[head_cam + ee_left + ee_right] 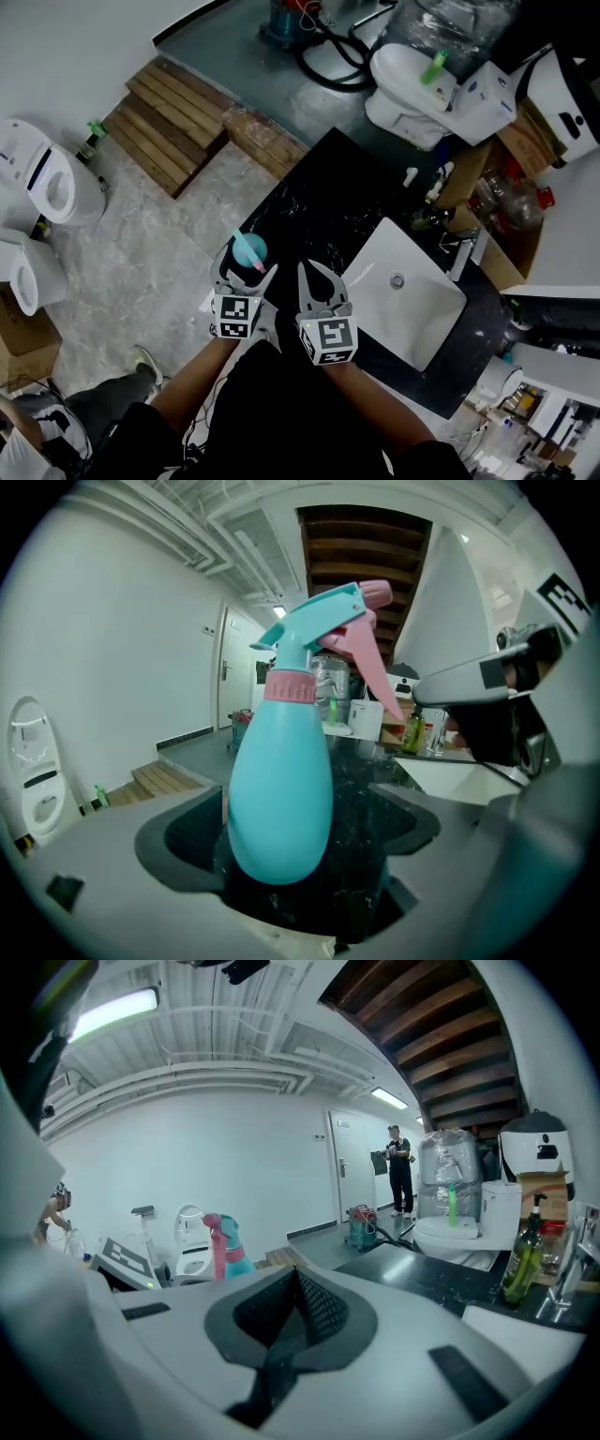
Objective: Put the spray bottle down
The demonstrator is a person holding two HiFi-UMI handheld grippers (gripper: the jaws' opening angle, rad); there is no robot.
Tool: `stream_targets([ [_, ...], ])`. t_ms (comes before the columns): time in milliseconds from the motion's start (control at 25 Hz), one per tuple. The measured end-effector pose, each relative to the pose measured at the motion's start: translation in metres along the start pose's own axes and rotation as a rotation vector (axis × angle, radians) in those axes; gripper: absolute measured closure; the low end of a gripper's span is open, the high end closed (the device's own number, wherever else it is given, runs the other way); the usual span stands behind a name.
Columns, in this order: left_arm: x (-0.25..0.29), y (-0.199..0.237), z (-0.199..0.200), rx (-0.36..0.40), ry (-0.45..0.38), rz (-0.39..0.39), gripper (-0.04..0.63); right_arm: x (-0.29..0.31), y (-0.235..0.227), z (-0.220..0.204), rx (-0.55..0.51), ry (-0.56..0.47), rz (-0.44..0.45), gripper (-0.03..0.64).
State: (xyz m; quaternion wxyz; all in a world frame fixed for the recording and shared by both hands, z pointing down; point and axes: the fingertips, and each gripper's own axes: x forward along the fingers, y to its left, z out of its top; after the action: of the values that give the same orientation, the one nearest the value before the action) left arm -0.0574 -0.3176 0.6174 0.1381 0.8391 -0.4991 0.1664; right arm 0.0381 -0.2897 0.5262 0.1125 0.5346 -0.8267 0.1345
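- Jaws, head view: left gripper [247, 270] spread around bottle [249, 249] on counter [314, 202]; right gripper [307, 272] closed, empty.
- Left gripper view: bottle upright between wide jaws; release looks done.
- Right gripper view: jaws together, nothing between.
- Next: back left gripper off straight, no tipping.

The rounded plastic spray bottle [279, 799] is turquoise, with a pink collar and a pink trigger. The stone counter [319, 211] is black with thin white veins; the rectangular sink basin [427, 319] at lower right is plain white. The pale grey left gripper [247, 264] and right gripper [309, 272] carry cubes with black-and-white square markers. The wooden planks [169, 127] at upper left are brown.
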Motion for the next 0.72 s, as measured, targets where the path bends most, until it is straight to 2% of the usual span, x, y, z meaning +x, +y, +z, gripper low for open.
stream_targets([
  [440, -0.039, -0.011, 0.005, 0.010, -0.013, -0.004, 0.120, -0.030, 0.011, 0.003, 0.032, -0.038, -0.064, 0.603],
  [720, -0.075, -0.021, 0.016, -0.011, -0.057, -0.033, 0.120, -0.047, 0.025, 0.011, 0.042, -0.071, -0.099, 0.603],
])
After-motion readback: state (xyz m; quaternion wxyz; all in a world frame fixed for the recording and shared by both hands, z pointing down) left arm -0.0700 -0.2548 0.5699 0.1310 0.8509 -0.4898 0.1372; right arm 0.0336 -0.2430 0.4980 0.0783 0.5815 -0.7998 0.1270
